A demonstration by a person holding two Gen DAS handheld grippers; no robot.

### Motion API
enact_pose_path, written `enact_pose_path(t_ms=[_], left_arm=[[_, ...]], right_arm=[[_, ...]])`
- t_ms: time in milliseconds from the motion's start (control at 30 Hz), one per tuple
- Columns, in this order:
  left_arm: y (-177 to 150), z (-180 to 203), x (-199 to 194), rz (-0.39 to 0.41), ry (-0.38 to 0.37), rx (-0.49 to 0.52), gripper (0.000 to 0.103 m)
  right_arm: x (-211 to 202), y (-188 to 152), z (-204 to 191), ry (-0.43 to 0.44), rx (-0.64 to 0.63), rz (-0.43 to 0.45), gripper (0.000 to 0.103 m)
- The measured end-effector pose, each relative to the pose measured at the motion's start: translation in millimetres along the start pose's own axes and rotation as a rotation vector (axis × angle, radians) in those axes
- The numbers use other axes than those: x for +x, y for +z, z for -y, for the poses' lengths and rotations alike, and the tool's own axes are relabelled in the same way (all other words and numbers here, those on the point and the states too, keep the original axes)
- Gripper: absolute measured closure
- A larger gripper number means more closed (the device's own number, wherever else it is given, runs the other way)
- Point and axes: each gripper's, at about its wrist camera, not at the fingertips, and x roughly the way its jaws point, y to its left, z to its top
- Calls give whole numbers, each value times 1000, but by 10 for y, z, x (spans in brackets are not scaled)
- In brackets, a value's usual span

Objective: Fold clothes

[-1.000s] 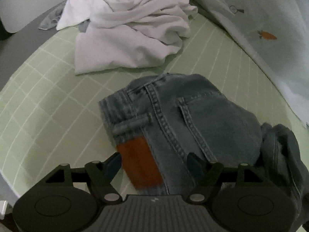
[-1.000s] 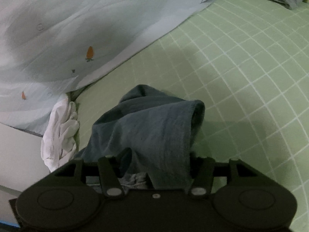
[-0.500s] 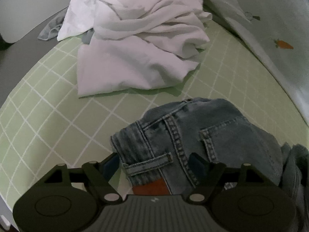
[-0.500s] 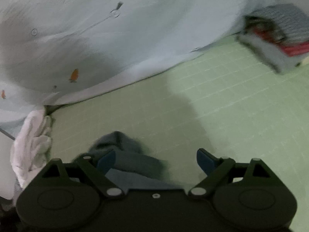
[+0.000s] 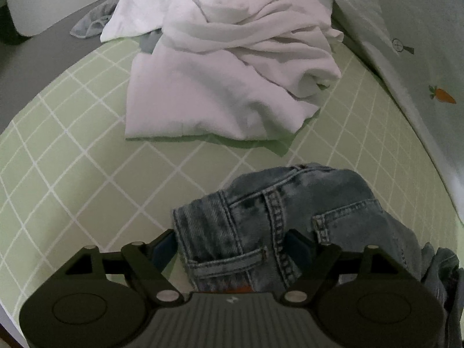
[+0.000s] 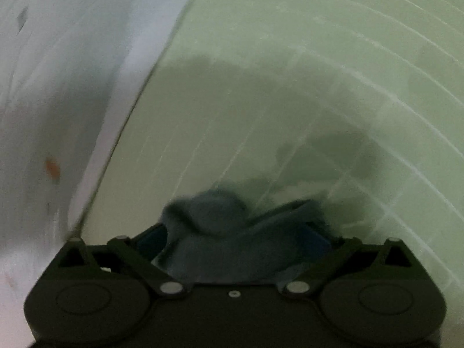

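Blue denim jeans [image 5: 290,211] lie crumpled on the green checked bed sheet [image 5: 72,174]. My left gripper [image 5: 232,249] is open, its jaws wide on either side of the waistband and belt loop. In the right wrist view, which is blurred by motion, my right gripper [image 6: 235,240] is open with a bunched fold of the jeans [image 6: 220,226] lying between its jaws. Whether the fingers touch the cloth I cannot tell.
A rumpled white garment [image 5: 226,66] lies on the sheet beyond the jeans. A pale blue quilt with carrot prints [image 5: 429,58] runs along the right; it also shows at the left of the right wrist view [image 6: 58,101]. A grey cloth [image 5: 92,20] lies far left.
The left gripper moved forward over the jeans, so the waistband now sits between its jaws. The right gripper opened, let the raised denim fold drop, and swung sideways.
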Motion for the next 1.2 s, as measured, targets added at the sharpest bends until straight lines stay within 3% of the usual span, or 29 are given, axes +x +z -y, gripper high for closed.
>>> enact_pose_path(t_ms=[67,167,333,400,433,500,533,567,700,800,900,1067,1200], left_arm=[[20,20,-14,10,9,16,21],[46,11,-9,16,9,18,18],[45,-49,103,-14,-51,-39,17],[30,-32,126,-13,-50,-39,19],[29,-10,122,-12,-58,-31,24],[28,35,111,-10,-72,-15,38],[28,58,97,-6,-79,0,50],[29,83,82,-1,-86,14,63],[42,213,10,22,-86,50,75],[63,352,-95,59,-91,86,79],[164,606,-305,144,-138,191,80],[477,1258,-559,264,-234,320,82],[728,1701,-847,368,-324,339,83]], right_arm=[[-24,16,47,-65,33,9,3],[84,-20,158,-55,69,-59,2],[215,-83,193,-8,107,-125,0],[214,-54,233,71,132,-132,1],[202,-60,241,90,135,-126,4],[176,-81,249,119,122,-113,24],[164,-92,251,132,104,-108,31],[150,-103,275,145,102,-96,46],[77,-50,450,254,143,-79,78],[-15,0,474,311,144,-46,84],[-117,177,367,404,112,14,85],[-425,574,-26,483,-26,122,85],[-837,832,-424,587,-133,224,85]])
